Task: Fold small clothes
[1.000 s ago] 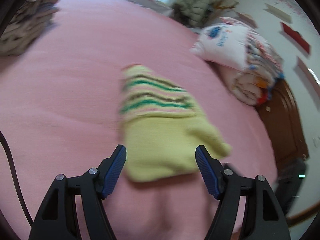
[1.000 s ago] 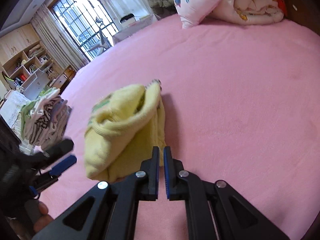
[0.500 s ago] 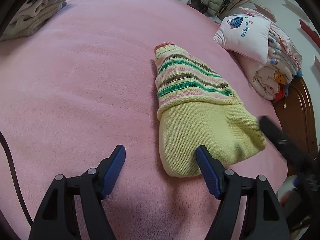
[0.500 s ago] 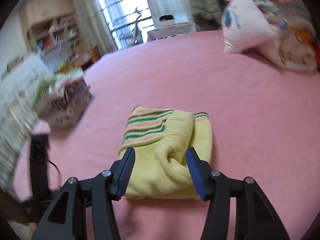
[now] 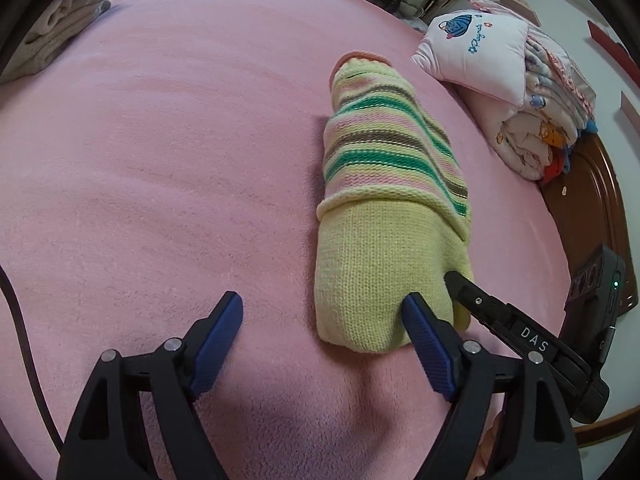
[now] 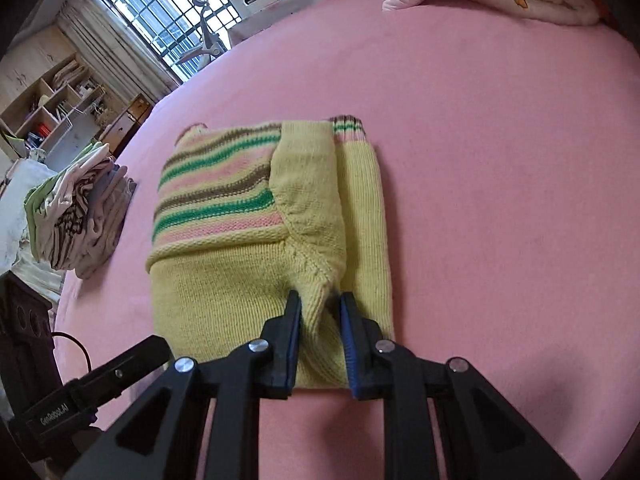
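A small yellow knit sweater with green, pink and brown stripes lies folded on the pink bed. It also shows in the right wrist view. My left gripper is open just above the bed, its right fingertip at the sweater's near edge. My right gripper is closed on a raised fold of the sweater's near edge; it shows from the side in the left wrist view.
A stack of folded clothes sits at the bed's left edge, also seen in the left wrist view. Pillows and a rolled quilt lie at the headboard. Shelves and a barred window stand beyond the bed.
The right gripper opened, came down on the sweater's near edge and closed on a fold. The left gripper stayed open and shifted slightly left of the sweater.
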`<action>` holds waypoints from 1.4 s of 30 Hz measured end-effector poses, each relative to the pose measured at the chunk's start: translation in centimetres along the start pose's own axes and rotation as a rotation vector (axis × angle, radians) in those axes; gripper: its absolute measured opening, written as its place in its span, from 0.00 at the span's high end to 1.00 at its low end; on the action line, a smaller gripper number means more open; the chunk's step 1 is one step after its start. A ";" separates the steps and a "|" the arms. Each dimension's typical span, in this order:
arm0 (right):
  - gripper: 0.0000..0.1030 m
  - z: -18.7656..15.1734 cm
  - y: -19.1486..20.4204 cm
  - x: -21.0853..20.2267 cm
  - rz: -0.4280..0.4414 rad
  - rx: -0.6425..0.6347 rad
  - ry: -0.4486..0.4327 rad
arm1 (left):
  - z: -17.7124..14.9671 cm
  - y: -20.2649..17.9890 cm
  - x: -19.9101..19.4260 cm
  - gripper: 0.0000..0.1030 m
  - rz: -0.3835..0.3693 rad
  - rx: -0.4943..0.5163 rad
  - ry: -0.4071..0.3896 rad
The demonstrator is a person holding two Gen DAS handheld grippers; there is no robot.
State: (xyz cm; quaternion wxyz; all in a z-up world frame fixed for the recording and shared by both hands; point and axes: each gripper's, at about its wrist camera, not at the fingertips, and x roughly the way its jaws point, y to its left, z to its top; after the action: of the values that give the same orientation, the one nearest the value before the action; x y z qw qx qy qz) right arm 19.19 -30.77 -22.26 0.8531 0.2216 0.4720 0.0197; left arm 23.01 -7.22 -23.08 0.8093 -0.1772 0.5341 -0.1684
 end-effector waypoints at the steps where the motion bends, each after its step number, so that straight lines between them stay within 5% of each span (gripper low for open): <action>1: 0.83 -0.1 0.1 0.0 0.008 0.003 -0.002 | 0.0 0.0 0.1 0.18 0.000 -0.004 0.000; 19: 0.83 -0.5 2.4 -0.1 -0.058 -0.091 -0.045 | 0.4 -3.5 -1.5 0.18 0.076 0.104 -0.005; 25: 0.77 0.0 3.6 -1.6 -0.054 -0.091 -0.036 | 0.6 -5.5 -3.8 0.17 0.073 0.134 -0.030; 31: 0.66 -0.4 5.0 -4.6 -0.048 -0.117 -0.067 | 0.0 -6.2 -6.1 0.04 0.052 0.140 -0.030; 37: 0.62 -0.8 6.5 -7.1 -0.053 -0.180 -0.087 | -0.4 -6.6 -8.3 0.03 0.119 0.176 -0.097; 42: 0.48 -0.5 6.9 -8.0 -0.080 -0.227 -0.108 | 0.8 -6.2 -10.0 0.03 0.169 0.180 -0.175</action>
State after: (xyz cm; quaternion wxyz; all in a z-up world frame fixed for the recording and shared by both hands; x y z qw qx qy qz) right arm 15.60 -26.28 -13.39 0.8969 0.1053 0.4286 0.0269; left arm 19.54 -7.93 -11.85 0.8766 -0.0722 0.4573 -0.1309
